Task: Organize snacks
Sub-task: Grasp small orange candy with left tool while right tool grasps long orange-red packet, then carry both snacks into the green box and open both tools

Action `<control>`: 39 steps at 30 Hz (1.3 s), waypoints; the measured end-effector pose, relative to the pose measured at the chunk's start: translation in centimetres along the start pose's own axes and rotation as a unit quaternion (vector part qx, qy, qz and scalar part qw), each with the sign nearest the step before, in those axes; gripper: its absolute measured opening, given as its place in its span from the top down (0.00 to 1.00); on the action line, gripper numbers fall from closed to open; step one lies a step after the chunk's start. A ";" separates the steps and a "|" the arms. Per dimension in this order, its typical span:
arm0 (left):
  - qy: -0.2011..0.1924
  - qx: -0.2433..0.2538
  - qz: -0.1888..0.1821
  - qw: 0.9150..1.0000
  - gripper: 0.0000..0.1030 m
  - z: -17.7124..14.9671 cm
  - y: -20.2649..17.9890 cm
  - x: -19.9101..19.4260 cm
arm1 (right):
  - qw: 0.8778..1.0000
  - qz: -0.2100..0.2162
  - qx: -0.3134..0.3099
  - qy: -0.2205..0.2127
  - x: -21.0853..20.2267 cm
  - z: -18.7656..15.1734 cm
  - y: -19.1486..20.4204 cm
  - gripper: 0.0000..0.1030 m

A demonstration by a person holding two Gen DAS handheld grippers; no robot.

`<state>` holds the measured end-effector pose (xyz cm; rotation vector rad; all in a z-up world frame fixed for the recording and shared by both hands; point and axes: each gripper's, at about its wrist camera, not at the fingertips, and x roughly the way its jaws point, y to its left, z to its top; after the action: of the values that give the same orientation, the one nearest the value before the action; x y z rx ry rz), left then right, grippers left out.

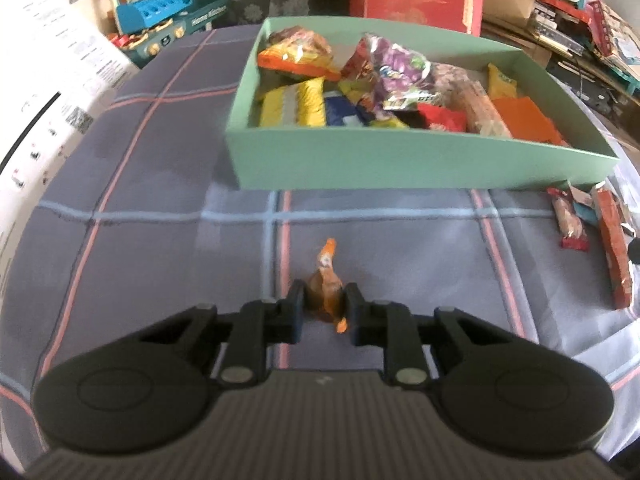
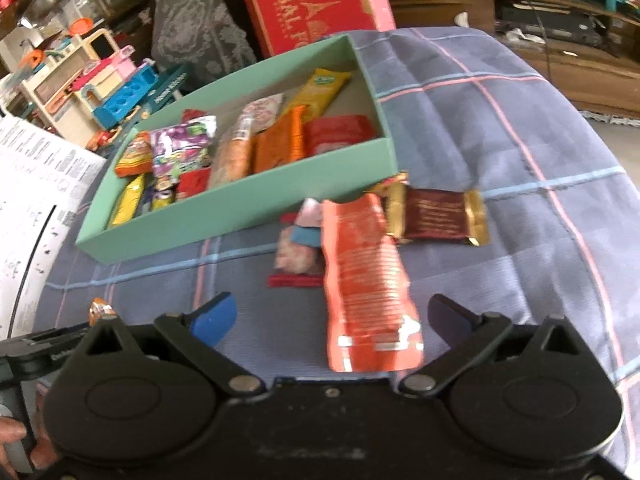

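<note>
Left hand-held gripper pinching, right one gaping

The left hand-held gripper [image 1: 323,304] is pointing forward and slightly down, low over the cloth, its two black fingers [image 1: 295,307] drawn close together and pressing on a small candy [image 1: 325,294] from both sides. The right hand-held gripper [image 2: 332,316] is tilting down too, its jaws standing wide apart; one finger [image 2: 214,318] is showing a blue pad, the other is looking dark, and nothing is sitting in their grip. In the right wrist view, at the lower left edge, part of the person's hand [image 2: 14,446] is wrapping around a gripper handle.
</note>
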<state>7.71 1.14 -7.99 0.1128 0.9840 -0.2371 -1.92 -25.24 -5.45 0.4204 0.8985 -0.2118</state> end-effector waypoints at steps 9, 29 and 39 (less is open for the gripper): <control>-0.003 0.020 -0.024 1.000 0.82 0.8 -1.6 0.3 | 1.000 -0.009 -0.022 0.017 2.3 0.5 -0.1 0.21; 0.000 0.013 -0.025 1.000 0.80 1.4 -1.5 -0.8 | 0.999 0.019 -0.044 0.003 1.4 0.4 1.0 0.73; -0.029 0.024 -0.057 0.998 0.80 6.6 -3.7 -2.6 | 0.998 0.036 -0.046 -0.033 -1.4 4.0 1.9 0.73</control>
<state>10.81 -3.35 -2.13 0.0941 0.9288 -0.3664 0.76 -25.32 -1.65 0.3574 0.8233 -0.1162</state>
